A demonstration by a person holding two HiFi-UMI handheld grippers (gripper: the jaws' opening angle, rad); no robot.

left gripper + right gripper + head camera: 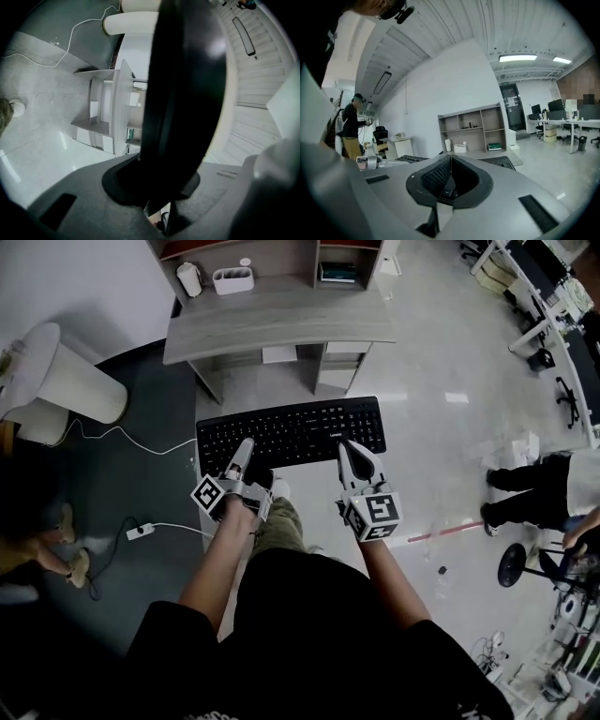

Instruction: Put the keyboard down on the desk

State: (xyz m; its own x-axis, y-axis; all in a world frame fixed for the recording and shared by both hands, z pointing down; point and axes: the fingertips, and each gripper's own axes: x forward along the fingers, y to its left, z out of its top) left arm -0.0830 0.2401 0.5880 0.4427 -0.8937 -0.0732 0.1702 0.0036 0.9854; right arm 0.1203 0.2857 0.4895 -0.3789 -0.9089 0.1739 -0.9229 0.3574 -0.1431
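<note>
A black keyboard (291,432) hangs level in the air over the floor, just short of the grey desk (281,320). My left gripper (242,457) is shut on the near edge of the keyboard at its left. My right gripper (354,457) is shut on the same edge further right. In the left gripper view the keyboard (187,84) shows edge-on as a dark band between the jaws of the left gripper (159,187), with the desk (119,108) beyond. In the right gripper view the keyboard (499,161) stretches away past the closed jaws of the right gripper (451,161).
The desk carries a white caddy (232,279) and a white jug (189,279) at its back, under shelves (471,126). A white beanbag (66,381) and a power strip (141,531) with its cable lie at the left. A person's legs (525,493) and a stool (511,563) are at the right.
</note>
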